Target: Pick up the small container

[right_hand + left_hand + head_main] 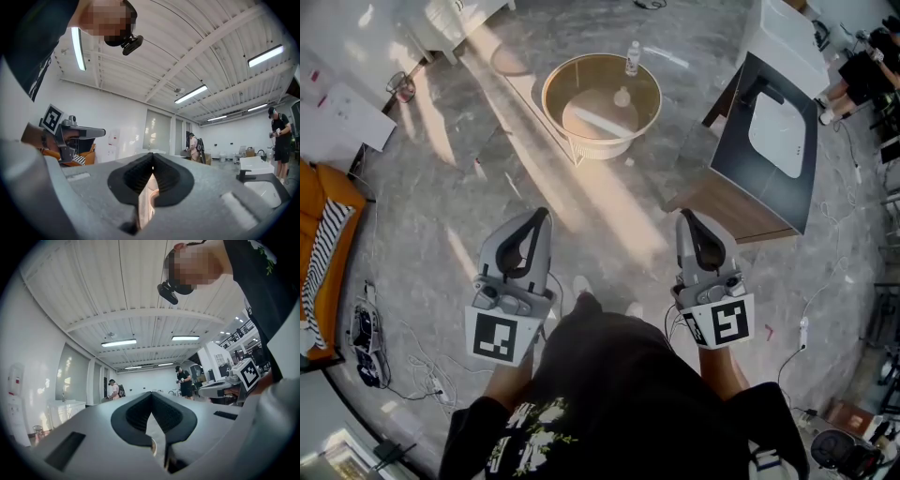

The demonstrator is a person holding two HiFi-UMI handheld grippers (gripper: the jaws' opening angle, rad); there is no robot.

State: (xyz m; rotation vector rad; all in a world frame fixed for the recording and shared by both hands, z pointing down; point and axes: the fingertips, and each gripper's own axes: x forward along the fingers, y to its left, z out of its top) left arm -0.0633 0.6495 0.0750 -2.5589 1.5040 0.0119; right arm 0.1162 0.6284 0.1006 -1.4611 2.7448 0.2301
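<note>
A round glass-topped table (pixel 557 73) stands ahead of me on the grey floor. On it are a small pale container (pixel 622 97) near the middle and a clear bottle (pixel 632 58) at the far rim. In the head view my left gripper (pixel 542 215) and right gripper (pixel 684 216) are held level side by side, well short of the table. Both are shut with nothing between the jaws. The left gripper view shows the left gripper (pixel 151 393) with its tips together against the room beyond. The right gripper (pixel 152 154) looks the same in the right gripper view.
A dark cabinet with a white sink (pixel 778 131) stands at the right, a white unit (pixel 787 37) behind it. An orange seat (pixel 323 244) and cables (pixel 412 370) lie at the left. People (pixel 183 380) stand far off in the room.
</note>
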